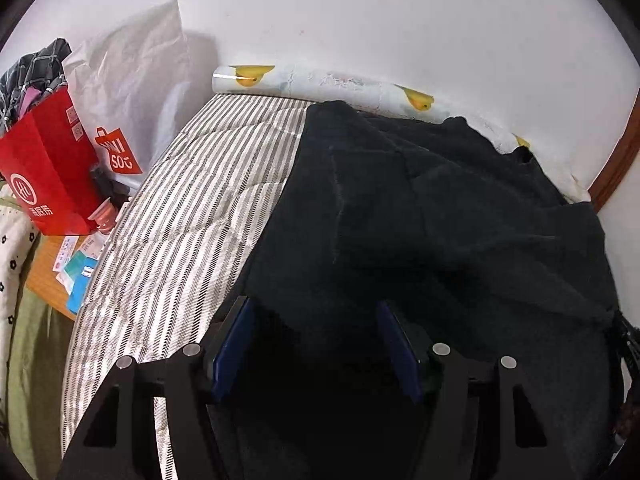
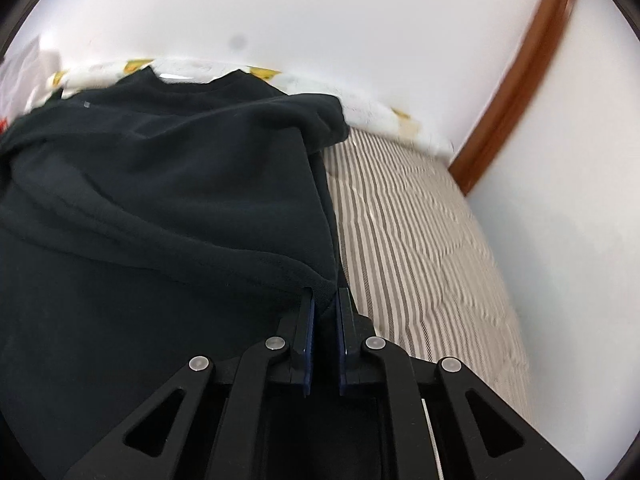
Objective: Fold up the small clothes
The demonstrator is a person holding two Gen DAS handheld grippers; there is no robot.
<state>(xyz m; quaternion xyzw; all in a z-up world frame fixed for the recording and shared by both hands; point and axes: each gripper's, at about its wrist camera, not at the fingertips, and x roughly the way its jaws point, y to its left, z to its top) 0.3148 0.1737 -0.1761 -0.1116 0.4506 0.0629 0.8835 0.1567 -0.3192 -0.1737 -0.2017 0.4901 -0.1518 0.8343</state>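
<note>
A black garment (image 1: 420, 208) lies rumpled on a grey-and-white striped bed cover (image 1: 180, 220), its far edge near the wall. My left gripper (image 1: 313, 304) stands open over the garment's near left part, with dark cloth below and between its blue pads but not pinched. In the right wrist view the same garment (image 2: 160, 200) fills the left side, with a folded flap running down to its near right edge. My right gripper (image 2: 327, 294) is shut on that edge, and a ridge of cloth is squeezed between the pads. The striped cover (image 2: 420, 240) lies bare to the right.
A red paper bag (image 1: 44, 168) and a white plastic bag (image 1: 132, 80) stand left of the bed on a wooden side table (image 1: 44, 276) strewn with cards. A rolled patterned cloth (image 1: 320, 84) runs along the white wall. Brown wooden trim (image 2: 520, 72) marks the right corner.
</note>
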